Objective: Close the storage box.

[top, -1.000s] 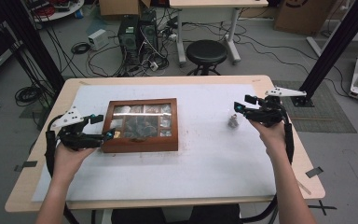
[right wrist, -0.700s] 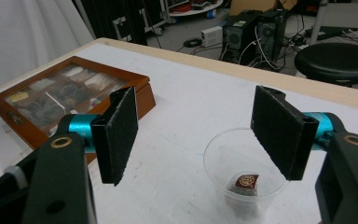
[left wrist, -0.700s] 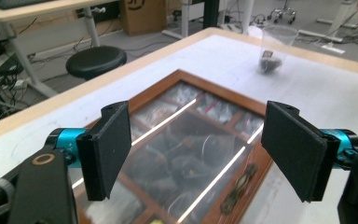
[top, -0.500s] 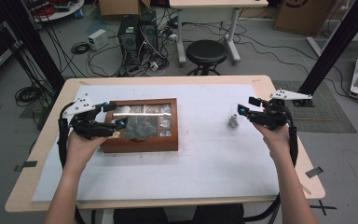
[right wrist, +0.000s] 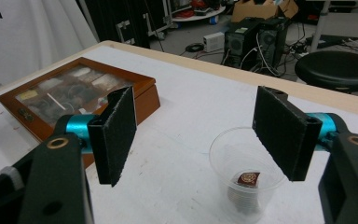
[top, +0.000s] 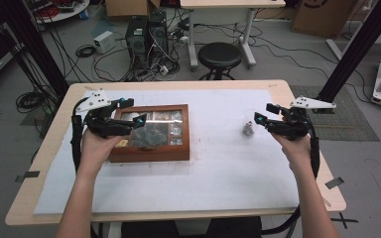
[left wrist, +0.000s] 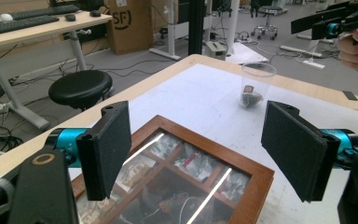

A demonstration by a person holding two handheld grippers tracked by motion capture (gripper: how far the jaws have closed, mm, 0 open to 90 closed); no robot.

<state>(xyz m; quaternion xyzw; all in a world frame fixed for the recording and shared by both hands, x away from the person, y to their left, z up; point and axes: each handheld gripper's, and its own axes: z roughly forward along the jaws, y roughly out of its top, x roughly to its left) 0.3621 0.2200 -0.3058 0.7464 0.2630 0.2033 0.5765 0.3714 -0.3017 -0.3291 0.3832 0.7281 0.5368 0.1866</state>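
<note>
Both tongs released: left tongs [top: 140, 121] over the wooden box [top: 151, 151], right tongs [top: 259, 119] just beside the plastic cup [top: 248, 124] on the worktop [top: 218, 173]. Cup looks thin, light, crushable, so pinch its wall gently near the rim. Box looks stiff and heavy; glass lid, take it by the frame.

Your reddish-brown box [top: 151, 151] sat on a white sheet [top: 218, 168] beside a clear cup [right wrist: 242, 182]; your grippers' jaws were black with teal collars.

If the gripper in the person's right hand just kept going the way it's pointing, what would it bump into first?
Most likely the clear plastic cup. The right gripper is open, and the cup sits just ahead between its jaws, slightly below them. The wooden box lies farther along the table. Depth is hard to judge, so it might pass over the rim.
</note>
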